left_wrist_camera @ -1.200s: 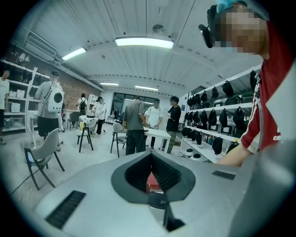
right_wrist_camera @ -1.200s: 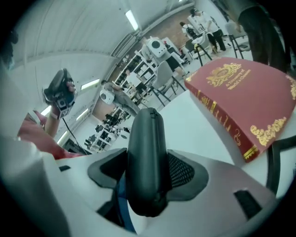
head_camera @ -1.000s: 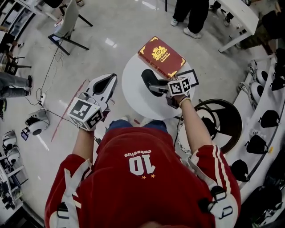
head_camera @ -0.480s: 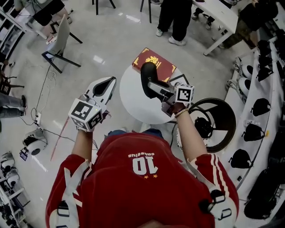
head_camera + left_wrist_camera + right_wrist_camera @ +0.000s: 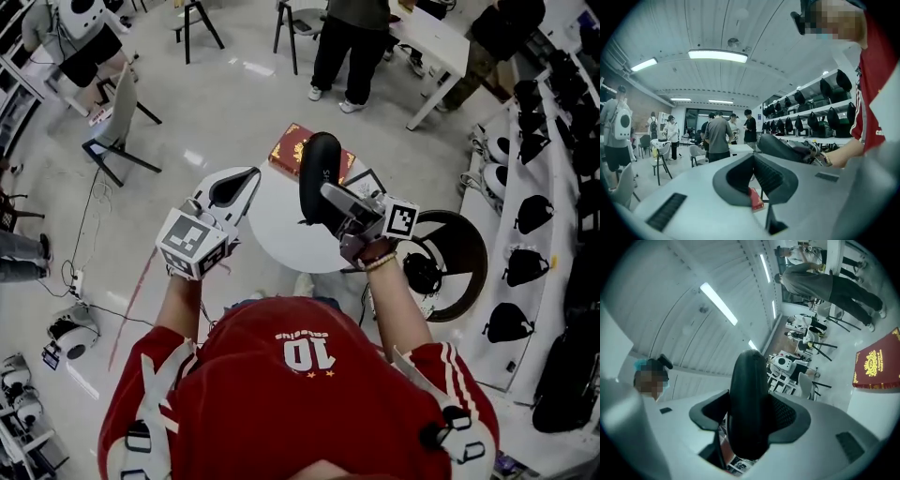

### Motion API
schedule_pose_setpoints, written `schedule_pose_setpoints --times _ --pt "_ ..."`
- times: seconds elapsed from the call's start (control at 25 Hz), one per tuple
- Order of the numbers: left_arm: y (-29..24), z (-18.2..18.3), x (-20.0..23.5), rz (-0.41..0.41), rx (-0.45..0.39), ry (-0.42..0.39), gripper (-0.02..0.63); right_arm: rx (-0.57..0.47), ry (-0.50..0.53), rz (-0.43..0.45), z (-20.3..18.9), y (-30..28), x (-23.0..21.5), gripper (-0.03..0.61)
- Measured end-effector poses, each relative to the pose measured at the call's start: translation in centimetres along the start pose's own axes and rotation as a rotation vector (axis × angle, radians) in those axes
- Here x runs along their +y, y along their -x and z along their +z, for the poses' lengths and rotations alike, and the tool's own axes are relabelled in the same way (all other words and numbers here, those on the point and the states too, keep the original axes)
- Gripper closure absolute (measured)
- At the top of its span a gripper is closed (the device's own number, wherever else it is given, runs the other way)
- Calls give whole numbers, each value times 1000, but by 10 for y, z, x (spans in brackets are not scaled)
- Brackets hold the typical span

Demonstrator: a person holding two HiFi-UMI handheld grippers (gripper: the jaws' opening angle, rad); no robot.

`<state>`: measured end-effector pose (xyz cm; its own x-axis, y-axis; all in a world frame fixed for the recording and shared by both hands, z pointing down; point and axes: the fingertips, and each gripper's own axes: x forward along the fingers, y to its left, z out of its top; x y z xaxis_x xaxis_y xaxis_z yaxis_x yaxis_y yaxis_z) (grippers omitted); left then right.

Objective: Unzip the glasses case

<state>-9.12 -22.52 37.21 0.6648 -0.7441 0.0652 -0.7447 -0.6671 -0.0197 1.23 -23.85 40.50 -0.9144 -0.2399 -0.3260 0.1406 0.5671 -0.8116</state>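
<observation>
Pinching the glasses case (image 5: 317, 164) end-up, the right hand-held gripper (image 5: 328, 199) holds it near the left hand-held gripper (image 5: 251, 176), whose jaws meet empty.

Black oval glasses case (image 5: 316, 173), upright, aloft

Right tongs (image 5: 750, 417) closed on the black glasses case (image 5: 749, 390), which stands upright between the jaws at centre. At 3 o'clock, a red book (image 5: 876, 363) lies on the white surface (image 5: 881, 398). At 1 o'clock, a standing person (image 5: 820, 283).
</observation>
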Motion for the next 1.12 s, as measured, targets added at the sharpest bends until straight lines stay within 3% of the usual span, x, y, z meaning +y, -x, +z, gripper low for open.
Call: schedule_pose_setpoints --times 0.2,0.52,0.6,0.76,0.88,1.12 --pt "-12 27 -18 -87 -14 -92 606 -29 -42 45 -7 -1 33 301" --pt "-34 50 -45 -201 23 -382 593 -31 -48 74 -8 2 68 299" --pt "-37 52 -48 -212 32 -455 557 -29 -42 78 -8 4 74 299" --pt "-42 56 -51 -199 47 -570 552 -14 -31 83 -12 5 82 299" --pt "-43 54 -57 -223 53 -612 551 2 -15 84 -13 2 86 299" --pt "-36 57 -64 -251 0 -606 546 38 -20 70 -17 2 91 299"
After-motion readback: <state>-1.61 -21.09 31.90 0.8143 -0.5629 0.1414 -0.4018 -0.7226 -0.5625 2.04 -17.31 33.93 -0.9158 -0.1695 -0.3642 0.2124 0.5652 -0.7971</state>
